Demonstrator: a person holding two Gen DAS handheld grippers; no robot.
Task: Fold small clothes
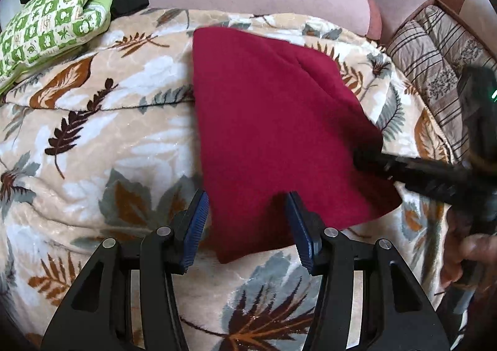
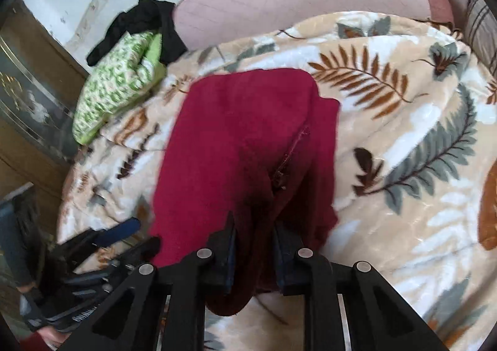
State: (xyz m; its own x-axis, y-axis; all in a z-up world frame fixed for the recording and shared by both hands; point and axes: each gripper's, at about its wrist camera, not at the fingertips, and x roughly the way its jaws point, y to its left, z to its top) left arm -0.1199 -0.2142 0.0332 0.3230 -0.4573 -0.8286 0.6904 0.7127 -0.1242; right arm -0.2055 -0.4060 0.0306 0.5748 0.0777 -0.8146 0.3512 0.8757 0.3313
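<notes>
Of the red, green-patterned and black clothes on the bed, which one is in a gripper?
The dark red fleece garment: the right gripper pinches its near edge. The green-and-white patterned piece and black garment lie untouched by the pillow.

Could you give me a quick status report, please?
Left gripper open, empty. Right gripper shut on dark red fleece garment. Garment on leaf-print blanket; nothing obstructing.

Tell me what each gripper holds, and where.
The right gripper pinches the red cloth at its near edge, by the corner. The left gripper is open, holding nothing.
</notes>
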